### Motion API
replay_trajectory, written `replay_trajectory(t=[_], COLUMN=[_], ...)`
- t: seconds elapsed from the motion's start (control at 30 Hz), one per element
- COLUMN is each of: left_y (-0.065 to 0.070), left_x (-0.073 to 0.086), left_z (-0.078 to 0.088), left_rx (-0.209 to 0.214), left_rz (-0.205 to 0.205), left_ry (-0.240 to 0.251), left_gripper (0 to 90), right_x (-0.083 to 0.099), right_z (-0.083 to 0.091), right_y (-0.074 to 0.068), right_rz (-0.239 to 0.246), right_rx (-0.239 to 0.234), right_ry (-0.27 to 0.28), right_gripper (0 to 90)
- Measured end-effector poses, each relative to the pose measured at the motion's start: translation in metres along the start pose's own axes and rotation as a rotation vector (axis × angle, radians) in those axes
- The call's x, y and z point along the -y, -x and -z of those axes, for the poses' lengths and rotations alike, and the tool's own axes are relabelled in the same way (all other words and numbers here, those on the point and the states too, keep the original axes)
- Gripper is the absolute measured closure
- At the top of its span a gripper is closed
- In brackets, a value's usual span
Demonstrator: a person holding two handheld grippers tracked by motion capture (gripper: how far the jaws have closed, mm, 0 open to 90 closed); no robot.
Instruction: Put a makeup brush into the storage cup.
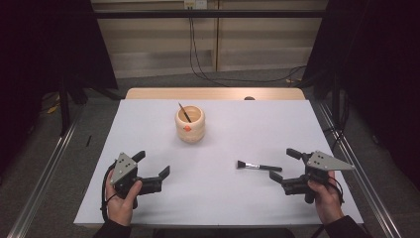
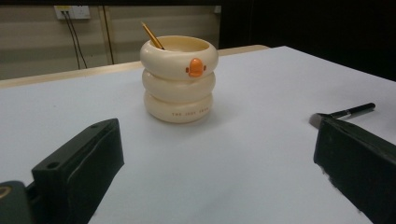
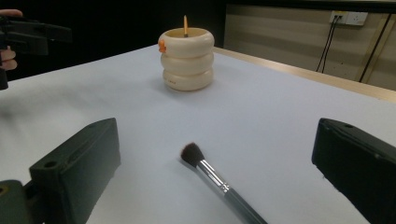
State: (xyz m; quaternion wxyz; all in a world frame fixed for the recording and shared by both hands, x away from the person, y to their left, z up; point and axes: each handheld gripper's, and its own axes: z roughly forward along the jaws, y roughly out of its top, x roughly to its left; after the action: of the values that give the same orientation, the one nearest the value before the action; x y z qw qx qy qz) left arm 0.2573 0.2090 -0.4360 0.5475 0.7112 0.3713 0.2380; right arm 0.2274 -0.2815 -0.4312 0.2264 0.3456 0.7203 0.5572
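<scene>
You get even overhead light on the white matte tabletop [image 1: 148, 139]; dark surroundings; soft shadows; near jaws blurred.

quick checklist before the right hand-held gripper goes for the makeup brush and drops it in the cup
1. Right hand-held gripper open: ok, jaws wide apart.
2. Makeup brush free to pick: ok, lying flat on the white table, nothing on it.
3. Brush lined up between the jaws: ok, seen in the right gripper view.
4. Cup upright: ok.
5. Room in the cup: cannot tell, a pencil already leans inside.
6. Left hand-held gripper clear of the path: ok, open and empty.
</scene>
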Motion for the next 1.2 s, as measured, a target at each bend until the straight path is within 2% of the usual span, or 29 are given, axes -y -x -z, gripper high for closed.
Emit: replay_trajectory(t=[0.03, 0.07, 0.2, 0.27, 0.43, 0.63, 0.83, 0.87, 0.93, 1.0, 1.13, 1.2], left_y=[-0.001, -0.001, -0.001, -0.001, 0.000, 0.000, -0.001, -0.002, -0.001, -0.001, -0.001, -0.001], left_x=[0.001, 0.001, 0.001, 0.001, 0.001, 0.000, 0.001, 0.001, 0.002, 0.003, 0.002, 0.002], left_z=[0.000, 0.001, 0.001, 0.001, 0.000, 0.000, 0.000, 0.001, 0.001, 0.001, 0.000, 0.000], left_rx=[0.014, 0.003, 0.001, -0.003, 0.006, 0.004, 0.005, 0.006, -0.001, 0.013, 0.015, 0.012], left_rz=[0.005, 0.006, 0.016, -0.002, 0.001, -0.001, 0.007, -0.002, -0.006, -0.010, -0.007, -0.004], left_ry=[0.003, 0.000, 0.014, 0.005, 0.011, 0.015, 0.020, 0.015, 0.018, 0.013, 0.015, 0.012], left_gripper=[1.4, 1.4, 1.4, 1.4, 1.4, 1.4, 1.4, 1.4, 1.4, 1.4, 1.4, 1.4], right_x=[-0.001, -0.002, -0.008, -0.011, -0.016, -0.029, -0.037, -0.038, -0.038, -0.040, -0.048, -0.053], right_z=[0.000, 0.000, -0.002, -0.004, -0.012, -0.022, -0.037, -0.040, -0.047, -0.052, -0.059, -0.063], right_y=[0.000, 0.001, 0.003, 0.004, 0.008, 0.015, 0.017, 0.018, 0.019, 0.021, 0.023, 0.024], right_rz=[0.001, 0.001, 0.013, 0.016, 0.030, 0.026, 0.038, 0.032, 0.034, 0.041, 0.045, 0.046], right_rx=[0.016, 0.034, 0.024, 0.024, 0.033, 0.003, -0.006, -0.009, -0.007, -0.014, -0.013, -0.030], right_ry=[0.005, 0.015, 0.027, 0.032, 0.038, 0.044, 0.031, 0.031, 0.012, -0.003, -0.019, -0.046], right_gripper=[0.3, 0.5, 0.6, 0.3, 0.2, 0.0, 0.0, 0.0, 0.4, 0.6, 3.5, 4.5])
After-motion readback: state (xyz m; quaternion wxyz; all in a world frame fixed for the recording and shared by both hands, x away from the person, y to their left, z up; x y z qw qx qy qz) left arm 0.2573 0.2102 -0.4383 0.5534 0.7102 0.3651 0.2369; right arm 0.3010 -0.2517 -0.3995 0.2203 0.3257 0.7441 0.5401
